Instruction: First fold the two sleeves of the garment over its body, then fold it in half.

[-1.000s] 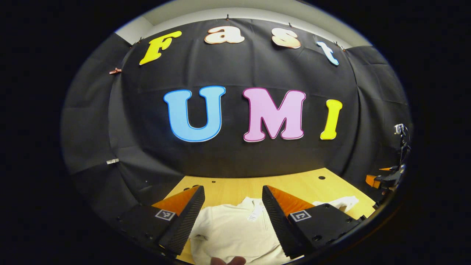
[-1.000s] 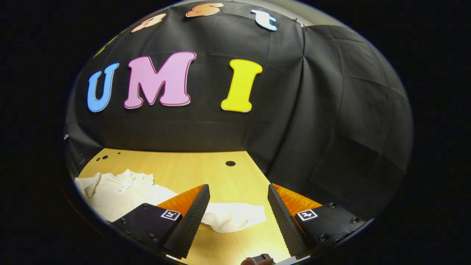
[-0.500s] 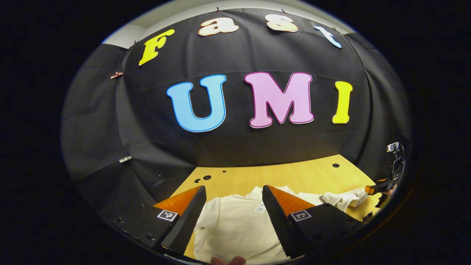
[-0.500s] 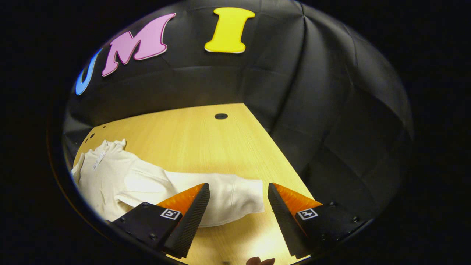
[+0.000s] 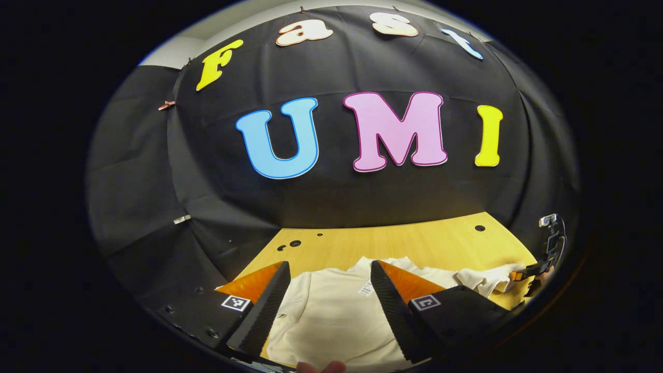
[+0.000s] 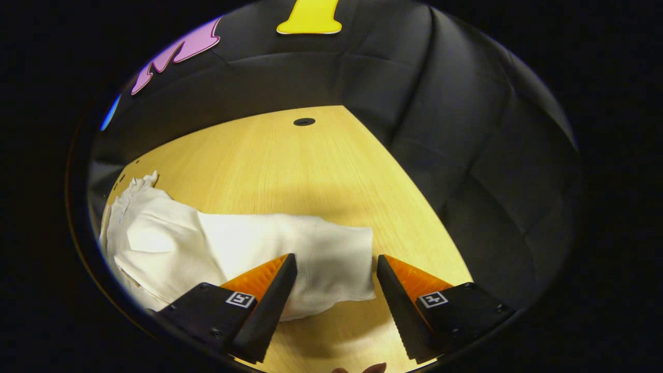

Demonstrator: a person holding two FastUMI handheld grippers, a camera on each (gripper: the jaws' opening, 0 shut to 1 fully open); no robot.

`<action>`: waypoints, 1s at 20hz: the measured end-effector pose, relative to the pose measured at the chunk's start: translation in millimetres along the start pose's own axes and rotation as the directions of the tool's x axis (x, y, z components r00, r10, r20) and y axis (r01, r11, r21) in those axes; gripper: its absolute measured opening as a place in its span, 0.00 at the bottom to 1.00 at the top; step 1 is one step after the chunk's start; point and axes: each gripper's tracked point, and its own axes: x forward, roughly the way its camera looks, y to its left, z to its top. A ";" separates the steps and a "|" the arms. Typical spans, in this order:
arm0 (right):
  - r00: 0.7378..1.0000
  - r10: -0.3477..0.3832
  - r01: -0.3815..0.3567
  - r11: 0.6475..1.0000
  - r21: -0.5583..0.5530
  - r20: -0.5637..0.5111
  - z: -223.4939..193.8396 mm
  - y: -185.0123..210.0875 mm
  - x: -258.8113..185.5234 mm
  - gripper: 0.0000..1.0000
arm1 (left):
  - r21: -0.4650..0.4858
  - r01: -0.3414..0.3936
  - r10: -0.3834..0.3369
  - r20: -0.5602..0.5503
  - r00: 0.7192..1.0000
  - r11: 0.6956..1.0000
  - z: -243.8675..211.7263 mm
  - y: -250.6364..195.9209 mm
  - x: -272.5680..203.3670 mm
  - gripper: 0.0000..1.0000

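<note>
Hovering spread apart at six o'clock, the right gripper [image 6: 334, 282] framed the sleeve [image 6: 290, 259] cuff on the table [image 6: 290, 166]; the left gripper [image 5: 329, 303], likewise unclenched, hung above the garment [image 5: 331, 321]. Pinching only one fabric layer risked slippage.

cream-white garment [image 6: 243, 254] lying plain, no print, small white tag [image 5: 365, 289] showing at collar; desk [image 6: 290, 171] showing yellow wood grain with black round holes [image 6: 304, 122]

Dim booth, warm overhead glare on the table [image 6: 311, 171], sharp focus, fisheye-bent edges.
</note>
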 end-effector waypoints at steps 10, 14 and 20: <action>1.000 0.023 -0.023 1.000 -0.003 -0.017 -2.2 16.0 -1.6 0.34 | 0.015 -0.010 0.010 -0.010 1.000 1.000 -5.6 3.9 -0.2 0.96; 1.000 0.012 -0.013 0.999 0.031 0.023 5.5 17.2 -17.9 0.22 | 0.018 0.001 -0.001 -0.007 1.000 1.000 -9.4 11.0 -0.8 0.96; 0.995 -0.031 0.023 0.996 0.085 0.095 21.8 14.4 -67.4 0.16 | -0.012 0.048 -0.048 0.007 0.999 0.999 -9.6 36.4 3.7 0.96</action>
